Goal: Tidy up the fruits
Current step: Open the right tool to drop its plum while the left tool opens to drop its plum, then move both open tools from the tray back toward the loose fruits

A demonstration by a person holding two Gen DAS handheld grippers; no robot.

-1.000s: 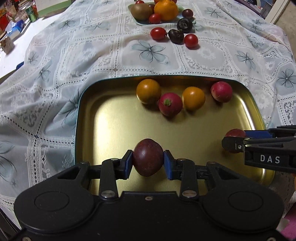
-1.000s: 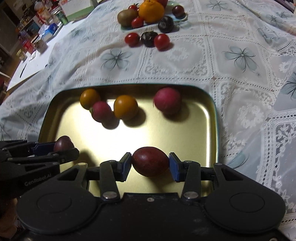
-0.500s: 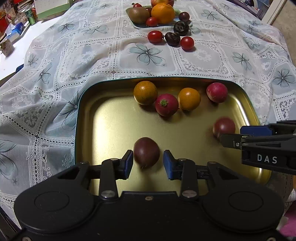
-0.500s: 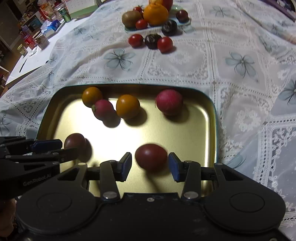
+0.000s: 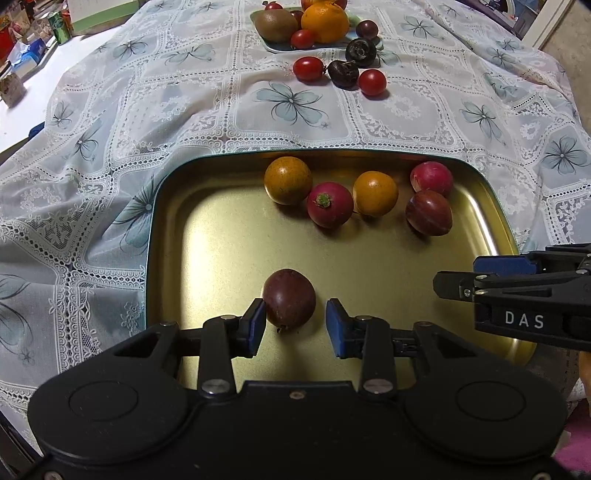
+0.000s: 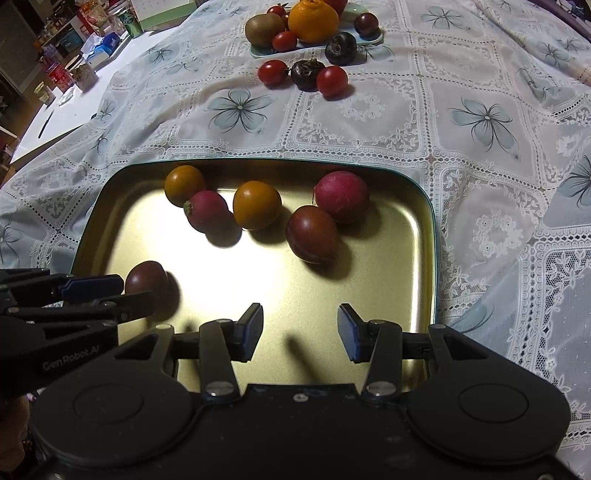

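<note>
A gold metal tray (image 5: 221, 251) (image 6: 421, 258) holds several fruits. My left gripper (image 5: 294, 326) is open; a dark purple fruit (image 5: 289, 297) (image 6: 146, 279) lies on the tray just ahead of its fingers, free. My right gripper (image 6: 300, 331) (image 5: 454, 277) is open and empty. A dark red fruit (image 6: 311, 234) (image 5: 429, 212) lies ahead of it, touching a pink radish (image 6: 342, 196) (image 5: 431, 178). Two orange fruits (image 5: 288, 180) (image 5: 375, 193) and another radish (image 5: 330, 205) lie along the tray's far side.
Beyond the tray on the lace tablecloth (image 5: 184, 92) lie two cherry tomatoes (image 5: 308, 68) (image 5: 372, 82) and a dark fruit (image 5: 343, 73). A small plate (image 6: 255, 51) at the back holds a kiwi (image 5: 276, 24), an orange (image 5: 325, 21) and more fruit.
Both grippers opened and let go of their fruits onto the tray, then drew back. The dark red fruit rolled forward against the pink radish.
</note>
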